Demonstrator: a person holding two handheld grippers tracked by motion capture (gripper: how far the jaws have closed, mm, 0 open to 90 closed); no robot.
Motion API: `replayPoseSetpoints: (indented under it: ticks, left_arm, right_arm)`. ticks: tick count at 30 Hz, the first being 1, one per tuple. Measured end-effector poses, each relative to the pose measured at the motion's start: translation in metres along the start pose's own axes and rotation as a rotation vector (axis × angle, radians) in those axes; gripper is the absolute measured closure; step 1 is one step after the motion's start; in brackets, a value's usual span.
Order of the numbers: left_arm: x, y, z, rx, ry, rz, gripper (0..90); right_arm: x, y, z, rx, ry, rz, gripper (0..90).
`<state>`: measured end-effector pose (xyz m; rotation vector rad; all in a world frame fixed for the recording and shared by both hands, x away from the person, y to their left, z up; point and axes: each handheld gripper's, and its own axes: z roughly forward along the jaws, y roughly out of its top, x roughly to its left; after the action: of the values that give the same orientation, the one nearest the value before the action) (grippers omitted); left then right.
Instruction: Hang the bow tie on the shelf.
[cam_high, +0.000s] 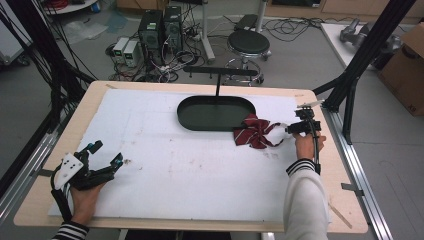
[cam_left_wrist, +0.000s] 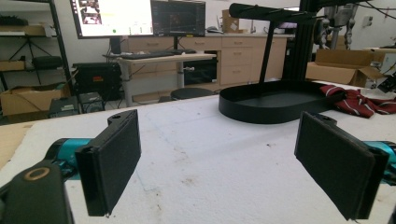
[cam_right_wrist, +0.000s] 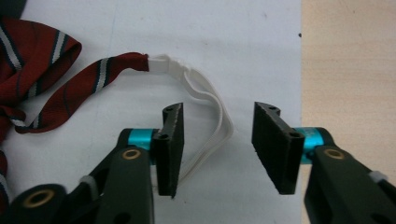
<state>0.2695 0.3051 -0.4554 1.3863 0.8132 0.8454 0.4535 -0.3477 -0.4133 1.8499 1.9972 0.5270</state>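
One white elastic strap (cam_right_wrist: 212, 116) lies between the right hand-held gripper's (cam_right_wrist: 217, 149) open jaws.

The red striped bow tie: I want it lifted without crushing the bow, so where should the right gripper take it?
Probably at the white elastic strap, from above. It loops away from the red striped bow tie and already lies between the open jaws of the right gripper, thin and flat on the white table cover.

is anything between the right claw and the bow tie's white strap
Nothing visible. In the right gripper view the right claw is open, with the white elastic strap of the striped bow tie already running between its jaws on the white mat. Whether either jaw touches it is unclear.
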Motion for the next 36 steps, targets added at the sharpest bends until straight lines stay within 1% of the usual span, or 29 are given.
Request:
replayPoseSetpoints:
  ticks: [2, 4, 5, 7, 9, 13, 15, 16, 17, 18, 19, 21, 22, 23, 24, 26, 28, 30, 32, 36]
  left_arm:
    - [0.0, 0.0, 0.0, -0.001, 0.0, -0.001, 14.9]
    - [0.0, 0.0, 0.0, 0.0, -0.001, -0.001, 14.9]
    - [0.0, 0.0, 0.0, 0.0, 0.0, 0.001, 15.0]
    - [0.0, 0.0, 0.0, 0.0, 0.001, 0.003, 15.0]
    - [0.0, 0.0, 0.0, 0.0, 0.0, 0.002, 15.0]
    - [0.0, 0.0, 0.0, 0.0, 0.0, 0.0, 15.0]
    - [0.0, 0.0, 0.0, 0.001, 0.001, 0.003, 15.0]
    - [0.0, 0.0, 0.0, 0.002, 0.001, 0.004, 15.0]
    - [0.0, 0.0, 0.0, 0.002, 0.001, 0.004, 15.0]
    - [0.0, 0.0, 0.0, 0.001, 0.0, 0.003, 15.0]
    - [0.0, 0.0, 0.0, 0.001, 0.001, 0.003, 15.0]
    - [0.0, 0.0, 0.0, -0.001, 0.0, 0.0, 15.0]
    - [0.0, 0.0, 0.0, -0.001, 0.0, 0.0, 15.0]
    - [0.0, 0.0, 0.0, -0.001, 0.0, -0.001, 15.0]
    - [0.0, 0.0, 0.0, -0.001, 0.0, -0.001, 15.0]
    - [0.0, 0.0, 0.0, -0.003, 0.001, -0.001, 15.0]
    - [0.0, 0.0, 0.0, -0.003, 0.001, -0.001, 15.0]
    - [0.0, 0.0, 0.0, -0.003, 0.001, -0.001, 15.0]
    - [0.0, 0.0, 0.0, -0.002, 0.001, 0.0, 15.0]
    - [0.0, 0.0, 0.0, -0.004, 0.002, 0.0, 15.0]
  right_arm:
    - [-0.001, 0.0, 0.0, 0.003, -0.002, 0.017, 56.6]
    - [-0.002, 0.0, 0.001, 0.007, 0.009, 0.027, 58.0]
    - [-0.001, 0.0, 0.002, 0.018, 0.006, 0.03, 60.9]
    - [-0.001, 0.0, 0.003, 0.022, 0.008, 0.029, 61.9]
    - [0.0, 0.0, 0.005, 0.026, 0.005, 0.034, 66.9]
    - [0.0, 0.0, 0.007, 0.045, 0.001, 0.028, 69.7]
    - [-0.001, 0.0, 0.007, 0.043, 0.01, 0.041, 71.6]
    - [-0.001, 0.0, 0.007, 0.042, 0.02, 0.05, 75.3]
    - [-0.001, 0.0, 0.007, 0.042, 0.02, 0.05, 75.3]
    - [-0.001, 0.0, 0.007, 0.042, 0.024, 0.052, 76.5]
    - [-0.002, 0.0, 0.007, 0.043, 0.026, 0.059, 79.6]
    - [-0.002, 0.0, 0.007, 0.044, 0.03, 0.064, 80.8]
    - [-0.002, 0.0, 0.007, 0.044, 0.04, 0.07, 86.0]
    - [-0.001, 0.001, 0.007, 0.045, 0.045, 0.086, 86.8]
    - [-0.001, 0.001, 0.007, 0.045, 0.045, 0.086, 86.8]
    - [-0.001, 0.001, 0.007, 0.044, 0.043, 0.104, 87.2]
    - [-0.003, 0.0, 0.007, 0.046, 0.066, 0.126, 87.5]
    - [-0.004, -0.001, 0.006, 0.044, 0.079, 0.133, 87.5]
    - [-0.004, 0.0, 0.004, 0.033, 0.077, 0.127, 87.5]
    - [0.001, 0.002, -0.004, -0.029, 0.079, 0.091, 87.5]
